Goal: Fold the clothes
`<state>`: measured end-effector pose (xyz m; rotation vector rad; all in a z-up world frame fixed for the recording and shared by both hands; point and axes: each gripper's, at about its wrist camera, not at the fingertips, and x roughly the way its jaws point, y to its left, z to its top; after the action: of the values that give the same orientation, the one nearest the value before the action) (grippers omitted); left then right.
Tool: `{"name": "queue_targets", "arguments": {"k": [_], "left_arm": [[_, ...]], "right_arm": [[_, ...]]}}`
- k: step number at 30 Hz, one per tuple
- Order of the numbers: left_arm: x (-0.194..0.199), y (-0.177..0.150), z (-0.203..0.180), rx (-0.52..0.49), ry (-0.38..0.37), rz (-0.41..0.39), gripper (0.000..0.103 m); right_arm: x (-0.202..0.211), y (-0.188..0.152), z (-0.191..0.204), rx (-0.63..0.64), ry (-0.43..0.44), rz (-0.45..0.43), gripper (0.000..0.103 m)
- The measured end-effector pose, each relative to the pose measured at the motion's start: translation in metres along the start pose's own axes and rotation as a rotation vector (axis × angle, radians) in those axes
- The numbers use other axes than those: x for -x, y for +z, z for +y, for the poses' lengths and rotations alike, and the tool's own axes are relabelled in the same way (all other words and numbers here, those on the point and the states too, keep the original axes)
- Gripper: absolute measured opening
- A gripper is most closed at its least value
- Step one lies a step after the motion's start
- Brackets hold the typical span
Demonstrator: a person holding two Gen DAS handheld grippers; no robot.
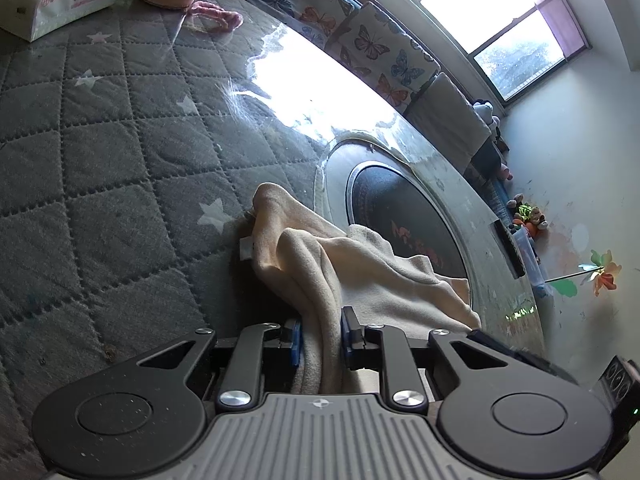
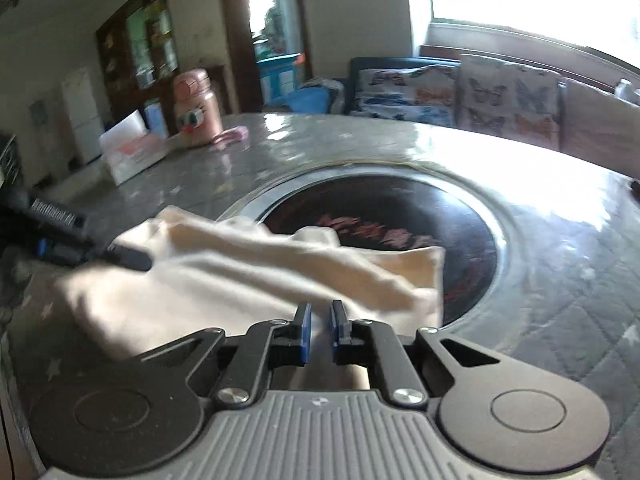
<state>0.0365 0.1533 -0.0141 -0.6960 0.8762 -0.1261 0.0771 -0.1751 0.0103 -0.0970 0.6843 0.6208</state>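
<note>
Cream fleece garment, soft and light, best taken by hem or corner, bunched on quilted table cover and clamped in left gripper, left wrist view; same cloth over dark round inset, pinched by right gripper, right wrist view

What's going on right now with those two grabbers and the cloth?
Left gripper shut on the cream cloth. Right gripper shut on the same cloth. Cloth bunched, partly over the round dark plate. Nothing in the way.
</note>
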Motion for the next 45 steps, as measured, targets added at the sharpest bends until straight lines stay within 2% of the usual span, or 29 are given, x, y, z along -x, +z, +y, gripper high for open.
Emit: {"name": "queue_targets", "arguments": {"k": [5,8,10,15,20,24,25,32,37,45], "left_arm": [[-0.001,0.0,-0.002,-0.015,0.009,0.0,0.021],[-0.002,0.0,-0.004,-0.024,0.016,0.0,0.021],[-0.002,0.0,-0.005,-0.029,0.019,-0.001,0.021],[-0.002,-0.001,-0.007,-0.044,0.028,-0.003,0.021],[-0.001,-0.002,-0.009,-0.061,0.034,-0.011,0.021],[0.001,-0.003,-0.011,-0.078,0.041,-0.023,0.019],[0.002,-0.004,-0.011,-0.085,0.042,-0.027,0.019],[0.018,-0.006,-0.02,-0.149,0.044,-0.079,0.017],[0.039,-0.005,-0.018,-0.157,0.042,-0.129,0.017],[0.089,0.008,0.006,-0.146,0.091,-0.225,0.017]], "right_arm": [[-0.003,0.005,-0.022,-0.042,-0.075,-0.025,0.02],[-0.009,0.003,-0.037,-0.078,-0.107,-0.008,0.021],[-0.011,0.0,-0.045,-0.108,-0.106,0.002,0.033],[-0.018,-0.003,-0.056,-0.159,-0.077,0.009,0.033],[-0.026,-0.001,-0.056,-0.169,-0.064,0.02,0.031],[-0.026,0.001,-0.051,-0.175,-0.062,0.018,0.012],[-0.025,0.002,-0.05,-0.179,-0.064,0.012,0.01],[-0.007,0.013,-0.035,-0.166,-0.056,-0.042,0.007],[0.003,0.03,-0.017,-0.126,-0.031,-0.083,0.007],[-0.005,0.063,0.028,-0.034,0.044,-0.113,0.007]]}}
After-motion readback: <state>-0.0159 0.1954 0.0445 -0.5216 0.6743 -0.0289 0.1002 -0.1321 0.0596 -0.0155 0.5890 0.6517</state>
